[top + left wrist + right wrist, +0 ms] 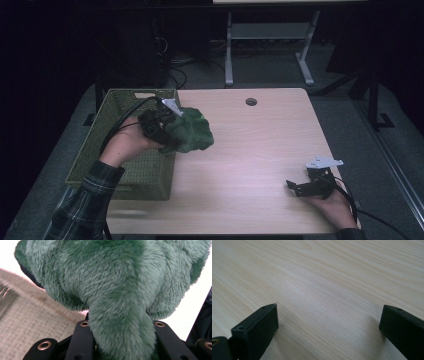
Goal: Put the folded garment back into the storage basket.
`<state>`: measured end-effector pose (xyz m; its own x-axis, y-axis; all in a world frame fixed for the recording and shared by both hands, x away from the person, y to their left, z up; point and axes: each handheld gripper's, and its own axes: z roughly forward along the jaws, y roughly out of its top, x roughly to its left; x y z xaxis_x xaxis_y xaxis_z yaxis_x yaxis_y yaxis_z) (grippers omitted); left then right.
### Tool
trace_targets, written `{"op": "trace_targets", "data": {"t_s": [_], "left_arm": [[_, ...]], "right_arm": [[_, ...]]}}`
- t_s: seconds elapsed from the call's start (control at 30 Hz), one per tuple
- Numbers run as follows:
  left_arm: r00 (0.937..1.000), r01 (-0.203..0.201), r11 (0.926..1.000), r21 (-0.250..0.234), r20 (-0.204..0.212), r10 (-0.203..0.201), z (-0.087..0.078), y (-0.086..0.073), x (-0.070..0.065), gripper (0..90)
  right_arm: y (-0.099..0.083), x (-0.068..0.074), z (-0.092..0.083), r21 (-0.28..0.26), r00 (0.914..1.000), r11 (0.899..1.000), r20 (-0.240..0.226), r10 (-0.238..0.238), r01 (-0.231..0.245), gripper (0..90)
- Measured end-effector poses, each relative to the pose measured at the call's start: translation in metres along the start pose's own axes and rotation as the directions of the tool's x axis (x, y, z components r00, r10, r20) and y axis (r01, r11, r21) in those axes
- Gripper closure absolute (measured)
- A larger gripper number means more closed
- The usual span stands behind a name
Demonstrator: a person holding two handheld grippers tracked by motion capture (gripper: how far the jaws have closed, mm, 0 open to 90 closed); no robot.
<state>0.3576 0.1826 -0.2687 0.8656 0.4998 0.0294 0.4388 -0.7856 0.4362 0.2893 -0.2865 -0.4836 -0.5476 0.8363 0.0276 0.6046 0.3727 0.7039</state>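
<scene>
High view: at the far left a green woven basket sits on the surface, just beneath and behind the left tongs. A hand in a plaid sleeve carries those tongs above the basket's right rim, pointing right. The left tongs are clamped on a green plush toy, which hangs clear of the surface, straight ahead of them and over the basket's edge. Left gripper view: a thick fold of the plush is squeezed between the two black jaws, the rest of the toy bulging beyond them, with the basket weave below and to the left. Well apart, at the right near edge of the surface in the high view, the right tongs rest low in the other hand, pointing left. Right gripper view: the right tongs stand wide apart with nothing between them, bare wood ahead.
</scene>
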Motion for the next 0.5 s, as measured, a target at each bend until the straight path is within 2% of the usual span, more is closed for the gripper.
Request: {"op": "trace_targets", "data": {"t_s": [0.27,0.5], "left_arm": [[0.9968,0.068,0.9976,-0.009,-0.041,-0.069,-0.017,-0.022,0.019,68.2],[0.9874,0.137,0.9906,-0.001,-0.080,-0.137,-0.025,-0.043,0.036,68.2]], "right_arm": [[0.000,0.000,0.000,0.000,1.0000,1.000,0.000,0.000,0.000,1.8],[0.000,0.000,0.000,0.000,1.0000,1.000,0.000,0.000,0.000,1.8]]}}
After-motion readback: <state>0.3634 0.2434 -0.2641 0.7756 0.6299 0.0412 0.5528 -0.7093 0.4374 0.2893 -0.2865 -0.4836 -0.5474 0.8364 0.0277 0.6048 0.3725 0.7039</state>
